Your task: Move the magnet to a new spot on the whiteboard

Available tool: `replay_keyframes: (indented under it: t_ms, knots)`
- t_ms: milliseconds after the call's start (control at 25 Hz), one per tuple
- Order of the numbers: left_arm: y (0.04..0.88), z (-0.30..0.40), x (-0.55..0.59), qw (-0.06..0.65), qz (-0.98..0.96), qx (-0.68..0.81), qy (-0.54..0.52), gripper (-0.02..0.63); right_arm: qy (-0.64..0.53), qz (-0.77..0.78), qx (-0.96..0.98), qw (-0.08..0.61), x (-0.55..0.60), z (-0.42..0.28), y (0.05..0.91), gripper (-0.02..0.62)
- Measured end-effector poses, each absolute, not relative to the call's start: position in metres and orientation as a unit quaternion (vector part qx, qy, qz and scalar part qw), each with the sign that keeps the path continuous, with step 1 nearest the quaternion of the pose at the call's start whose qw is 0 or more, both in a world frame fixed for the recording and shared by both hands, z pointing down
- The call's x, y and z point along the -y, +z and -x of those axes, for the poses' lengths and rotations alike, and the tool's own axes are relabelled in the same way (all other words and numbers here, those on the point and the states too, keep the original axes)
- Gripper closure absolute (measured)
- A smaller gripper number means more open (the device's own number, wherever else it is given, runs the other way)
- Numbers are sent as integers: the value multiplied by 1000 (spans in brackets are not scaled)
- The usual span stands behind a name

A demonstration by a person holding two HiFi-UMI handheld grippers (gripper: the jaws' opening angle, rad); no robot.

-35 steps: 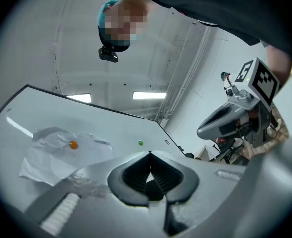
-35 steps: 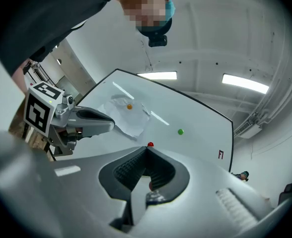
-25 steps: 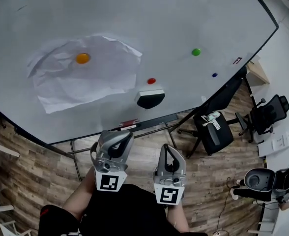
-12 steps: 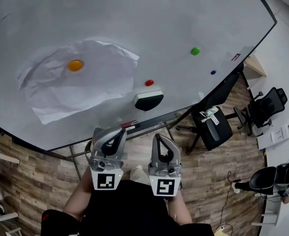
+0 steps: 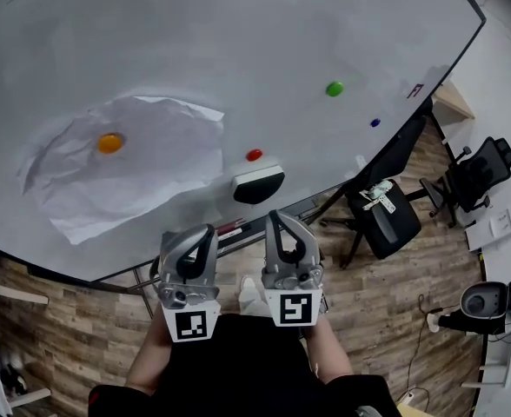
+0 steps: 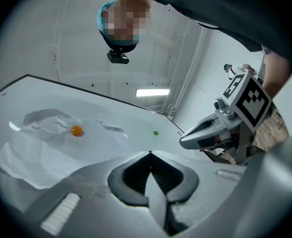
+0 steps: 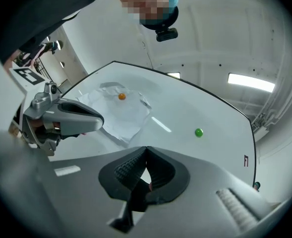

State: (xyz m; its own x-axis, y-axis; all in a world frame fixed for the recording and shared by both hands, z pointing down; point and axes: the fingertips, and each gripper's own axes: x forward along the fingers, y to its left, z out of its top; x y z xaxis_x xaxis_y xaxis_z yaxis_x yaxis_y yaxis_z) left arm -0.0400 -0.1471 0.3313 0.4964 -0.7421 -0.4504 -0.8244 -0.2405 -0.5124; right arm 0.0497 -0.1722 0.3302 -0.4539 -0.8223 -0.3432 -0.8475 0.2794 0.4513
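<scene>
Approach step, apparently: left hand-held gripper [image 5: 207, 231] and right hand-held gripper [image 5: 275, 218] clenched on nothing, near the body, well apart from the whiteboard [image 5: 238, 42]. On paper [image 5: 164, 163] at far left, orange magnet [image 5: 109, 142]; at far right, green magnet [image 5: 334, 88]. Next: reach, unclench, pinch one.

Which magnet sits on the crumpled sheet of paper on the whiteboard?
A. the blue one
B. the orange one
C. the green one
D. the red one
B: the orange magnet lies on the crumpled paper; the green magnet, red magnet and blue magnet sit on bare whiteboard.
</scene>
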Motion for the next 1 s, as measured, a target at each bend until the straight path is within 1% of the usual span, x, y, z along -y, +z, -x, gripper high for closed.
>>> replay_keyframes:
  t_ms: [320, 840, 880, 920, 1000]
  knots:
    - [328, 43, 162, 362, 775, -515, 49, 604, 292, 507, -810, 32, 204, -42, 323, 592]
    - [331, 42, 180, 357, 772, -524, 42, 604, 256, 511, -820, 20, 248, -39, 325, 586]
    - [331, 42, 181, 357, 772, -524, 42, 604, 252, 510, -822, 20, 250, -39, 325, 581]
    - [332, 41, 182, 356, 773, -523, 41, 604, 249, 509, -824, 17, 252, -38, 326, 545]
    - [333, 40, 183, 356, 774, -523, 40, 604, 246, 507, -826, 12, 257, -37, 328, 527]
